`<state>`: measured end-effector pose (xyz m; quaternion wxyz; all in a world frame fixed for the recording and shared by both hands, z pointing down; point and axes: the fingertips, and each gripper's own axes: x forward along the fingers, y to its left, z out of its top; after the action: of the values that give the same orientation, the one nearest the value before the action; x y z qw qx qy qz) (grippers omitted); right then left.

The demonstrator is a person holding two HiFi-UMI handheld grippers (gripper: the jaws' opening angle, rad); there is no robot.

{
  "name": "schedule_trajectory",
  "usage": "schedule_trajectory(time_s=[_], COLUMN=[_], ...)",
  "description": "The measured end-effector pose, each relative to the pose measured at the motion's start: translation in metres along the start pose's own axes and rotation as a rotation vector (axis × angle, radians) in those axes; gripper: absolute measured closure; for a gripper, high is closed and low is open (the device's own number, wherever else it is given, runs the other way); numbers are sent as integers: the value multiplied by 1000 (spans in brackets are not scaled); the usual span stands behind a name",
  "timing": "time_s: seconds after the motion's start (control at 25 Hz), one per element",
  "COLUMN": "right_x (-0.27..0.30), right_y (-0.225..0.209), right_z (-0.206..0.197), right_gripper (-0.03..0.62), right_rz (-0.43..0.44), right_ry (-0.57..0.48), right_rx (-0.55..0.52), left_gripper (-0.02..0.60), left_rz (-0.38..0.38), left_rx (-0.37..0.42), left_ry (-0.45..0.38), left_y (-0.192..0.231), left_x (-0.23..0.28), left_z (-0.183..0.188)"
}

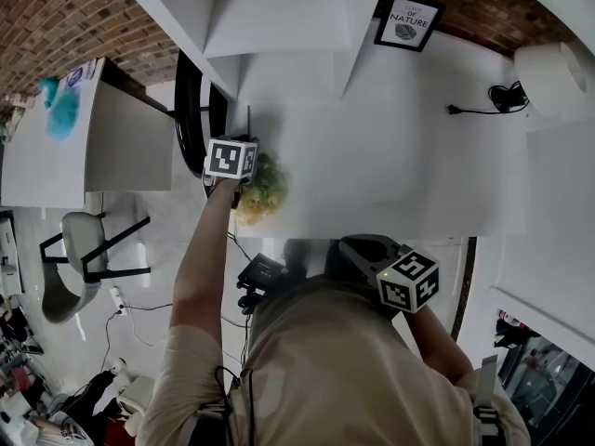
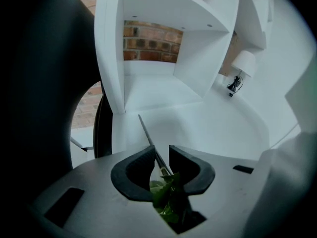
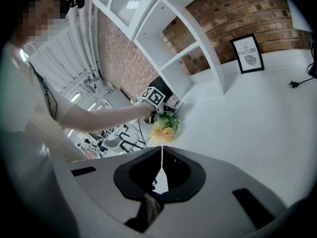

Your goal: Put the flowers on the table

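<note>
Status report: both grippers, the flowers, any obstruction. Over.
Left gripper shut on flowers, by the stem, at table left edge. Right gripper shut, empty. Cable far right, clear.

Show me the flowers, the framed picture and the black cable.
flowers (image 1: 260, 191), head view, middle of the bunch
framed picture (image 1: 409, 22), head view, its white print
black cable (image 1: 508, 95), head view, coiled end

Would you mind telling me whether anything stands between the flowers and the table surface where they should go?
Nothing visible does. The flowers, their stem in the left gripper, are at the table near its left edge; the top beside them is bare. The framed sign and cable lie far back.
</note>
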<state>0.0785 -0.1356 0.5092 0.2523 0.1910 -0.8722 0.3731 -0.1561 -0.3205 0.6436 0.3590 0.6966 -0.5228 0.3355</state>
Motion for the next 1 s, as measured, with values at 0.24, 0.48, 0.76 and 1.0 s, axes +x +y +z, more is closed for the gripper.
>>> schedule_trajectory(time_s=[0.24,0.48,0.76,1.0], right_x=[0,-3,-3,0], right_y=[0,-2,-2,1], right_z=[-3,-3,-1,1], right_gripper=[571,571,571,571], right_rz=[2,0,-1,4], right_ry=[6,0,-6,-9], right_rx=[4,9,6,-4], left_gripper=[485,479,382,367], left_rz=[-17,-7,-47,-72], left_rx=[17,20,2,19], left_ry=[-12,-33,-93,-156], left_y=[-5,-6,-17,-23], left_x=[2,-1,-17,-41], left_z=[2,6,22,41])
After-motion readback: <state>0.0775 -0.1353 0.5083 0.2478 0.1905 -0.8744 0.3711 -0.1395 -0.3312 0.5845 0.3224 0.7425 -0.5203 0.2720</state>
